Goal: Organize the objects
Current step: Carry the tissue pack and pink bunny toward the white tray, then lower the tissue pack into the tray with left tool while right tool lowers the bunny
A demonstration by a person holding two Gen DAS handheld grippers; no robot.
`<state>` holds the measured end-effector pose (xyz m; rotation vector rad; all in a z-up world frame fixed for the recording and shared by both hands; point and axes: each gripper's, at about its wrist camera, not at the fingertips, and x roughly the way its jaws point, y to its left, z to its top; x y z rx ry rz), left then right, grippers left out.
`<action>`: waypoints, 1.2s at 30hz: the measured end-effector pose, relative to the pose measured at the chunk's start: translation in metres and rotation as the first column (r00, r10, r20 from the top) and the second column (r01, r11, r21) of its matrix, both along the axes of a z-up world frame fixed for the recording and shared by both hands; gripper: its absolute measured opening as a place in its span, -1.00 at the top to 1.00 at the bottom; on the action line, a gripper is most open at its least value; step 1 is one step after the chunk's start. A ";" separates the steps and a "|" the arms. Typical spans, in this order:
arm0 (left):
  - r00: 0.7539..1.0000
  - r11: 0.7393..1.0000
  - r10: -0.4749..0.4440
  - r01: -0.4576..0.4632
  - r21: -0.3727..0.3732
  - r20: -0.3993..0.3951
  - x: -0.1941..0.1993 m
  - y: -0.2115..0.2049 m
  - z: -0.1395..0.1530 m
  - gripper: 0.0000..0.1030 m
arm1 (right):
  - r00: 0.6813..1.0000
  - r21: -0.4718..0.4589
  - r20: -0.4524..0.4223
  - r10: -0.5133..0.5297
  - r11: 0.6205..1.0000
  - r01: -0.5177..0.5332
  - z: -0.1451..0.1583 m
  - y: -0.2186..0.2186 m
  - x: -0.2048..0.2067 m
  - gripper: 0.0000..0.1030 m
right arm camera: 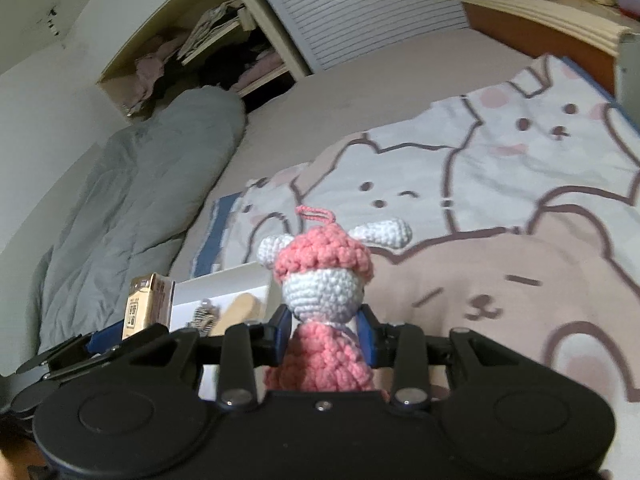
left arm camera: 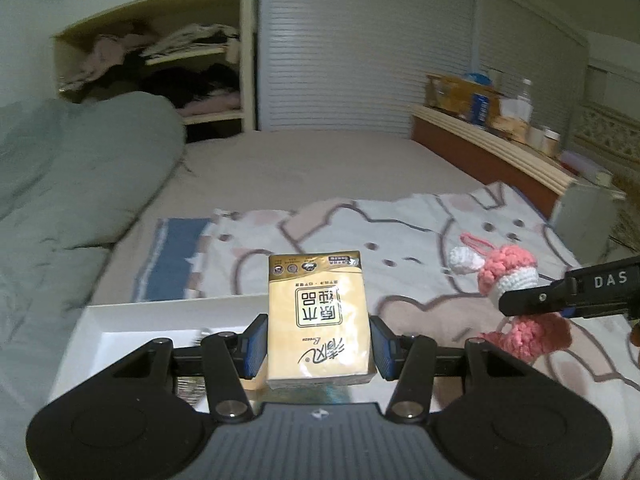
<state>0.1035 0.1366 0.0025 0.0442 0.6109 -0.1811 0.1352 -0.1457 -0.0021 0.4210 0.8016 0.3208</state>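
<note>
My left gripper [left arm camera: 318, 346] is shut on a yellow tissue pack [left arm camera: 318, 316] and holds it above the bed, beside a white tray [left arm camera: 120, 320]. The pack also shows in the right wrist view [right arm camera: 146, 304], at the tray's near left. My right gripper [right arm camera: 324, 334] is shut on a pink and white crocheted doll [right arm camera: 324, 280] and holds it upright. In the left wrist view the doll [left arm camera: 508, 276] hangs at the right, pinched by the right gripper's fingers [left arm camera: 536, 300]. The white tray [right arm camera: 236, 280] holds a wooden stick [right arm camera: 240, 308] and a small metal item [right arm camera: 204, 314].
A bear-print blanket [left arm camera: 400, 232] covers the bed under both grippers. A grey-green quilt [left arm camera: 72, 184] lies bunched along the left. An open wardrobe [left arm camera: 172, 68] with clothes stands behind. A headboard shelf [left arm camera: 492, 120] with boxes and bottles runs at the right.
</note>
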 end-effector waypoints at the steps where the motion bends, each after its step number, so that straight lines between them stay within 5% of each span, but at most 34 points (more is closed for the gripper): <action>1: 1.000 1.000 0.015 -0.015 -0.008 0.002 0.001 0.006 0.001 -0.02 | 1.000 0.004 0.001 0.007 1.000 -0.007 0.001 0.006 0.003 0.30; 16: 0.964 0.961 0.267 -0.266 -0.073 0.009 0.012 0.103 -0.007 -0.02 | 0.992 0.079 0.017 0.123 0.989 -0.124 0.007 0.105 0.047 0.30; 29: 0.915 0.918 0.396 -0.393 0.053 -0.074 0.024 0.153 -0.061 -0.03 | 0.978 0.164 -0.033 0.207 0.966 -0.199 -0.020 0.195 0.077 0.30; 36: 0.894 0.905 0.425 -0.424 0.035 -0.142 0.020 0.170 -0.084 -0.02 | 0.971 0.208 -0.055 0.233 0.954 -0.217 -0.037 0.232 0.096 0.30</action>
